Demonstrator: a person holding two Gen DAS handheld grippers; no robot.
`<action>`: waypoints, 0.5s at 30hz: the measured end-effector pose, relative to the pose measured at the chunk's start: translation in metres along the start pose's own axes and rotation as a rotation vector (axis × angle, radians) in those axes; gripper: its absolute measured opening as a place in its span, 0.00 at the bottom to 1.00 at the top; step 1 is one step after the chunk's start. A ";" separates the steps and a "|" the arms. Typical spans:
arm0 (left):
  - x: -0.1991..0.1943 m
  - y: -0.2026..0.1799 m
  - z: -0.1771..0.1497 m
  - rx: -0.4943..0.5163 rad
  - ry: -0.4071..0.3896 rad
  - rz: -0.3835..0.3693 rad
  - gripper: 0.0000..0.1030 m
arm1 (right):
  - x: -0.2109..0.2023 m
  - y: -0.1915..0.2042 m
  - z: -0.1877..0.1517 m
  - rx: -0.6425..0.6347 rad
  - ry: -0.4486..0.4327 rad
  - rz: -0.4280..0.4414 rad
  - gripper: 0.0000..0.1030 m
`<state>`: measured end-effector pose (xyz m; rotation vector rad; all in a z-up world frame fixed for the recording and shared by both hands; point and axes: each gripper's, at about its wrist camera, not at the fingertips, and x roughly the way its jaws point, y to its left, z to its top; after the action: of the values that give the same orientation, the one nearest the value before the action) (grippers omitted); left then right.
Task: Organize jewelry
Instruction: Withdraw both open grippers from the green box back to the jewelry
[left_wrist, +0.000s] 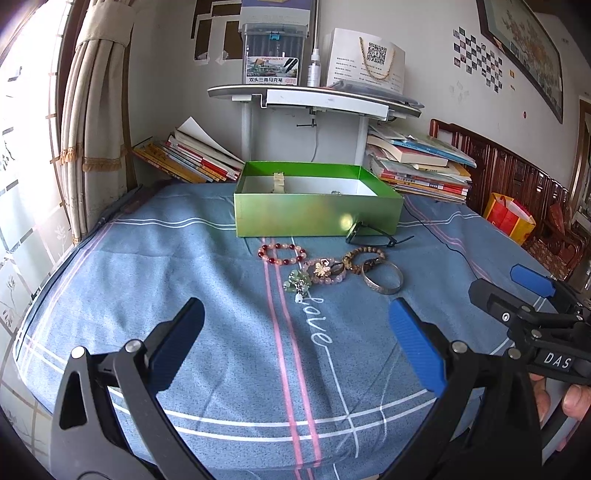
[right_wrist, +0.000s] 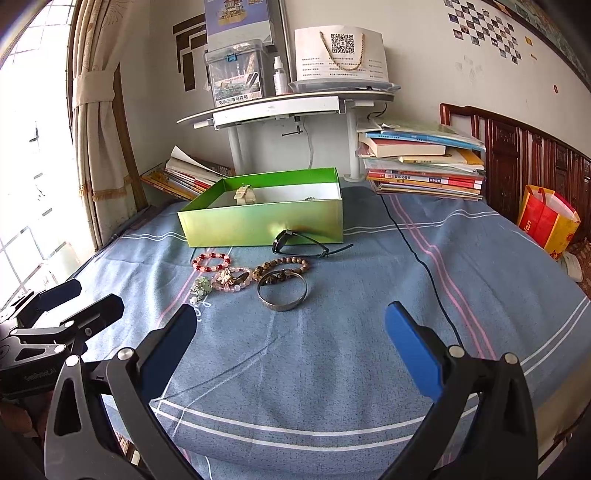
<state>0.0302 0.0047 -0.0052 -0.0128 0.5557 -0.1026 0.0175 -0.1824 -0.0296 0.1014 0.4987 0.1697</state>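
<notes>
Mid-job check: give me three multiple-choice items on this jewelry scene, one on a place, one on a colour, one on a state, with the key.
1. Where do the black glasses lie?
A. inside the box
B. on the blue cloth against the box's front wall
C. on the book stack

2. What colour is the box outside?
A. green
B. red
C. white

3. How do the left gripper and right gripper stand?
A. both shut on bracelets
B. left shut, right open
C. both open, holding nothing

Key: 1 B, the glasses rest on the cloth touching the box's front. 2 A, its outer walls are shiny green. 3 C, each gripper's fingers are spread wide with only cloth between them; the silver bangle and beaded bracelets lie untouched.
</notes>
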 end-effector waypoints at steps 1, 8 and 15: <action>0.001 0.000 0.000 0.001 0.002 0.000 0.96 | 0.000 -0.001 0.000 0.001 0.001 0.001 0.97; 0.018 -0.004 0.002 0.020 0.028 0.006 0.96 | 0.012 -0.006 -0.003 0.017 0.028 0.004 0.97; 0.050 -0.004 0.007 0.038 0.083 0.003 0.96 | 0.026 -0.010 -0.005 0.023 0.054 0.005 0.97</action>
<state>0.0765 -0.0040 -0.0253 0.0295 0.6362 -0.1112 0.0384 -0.1871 -0.0475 0.1207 0.5541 0.1715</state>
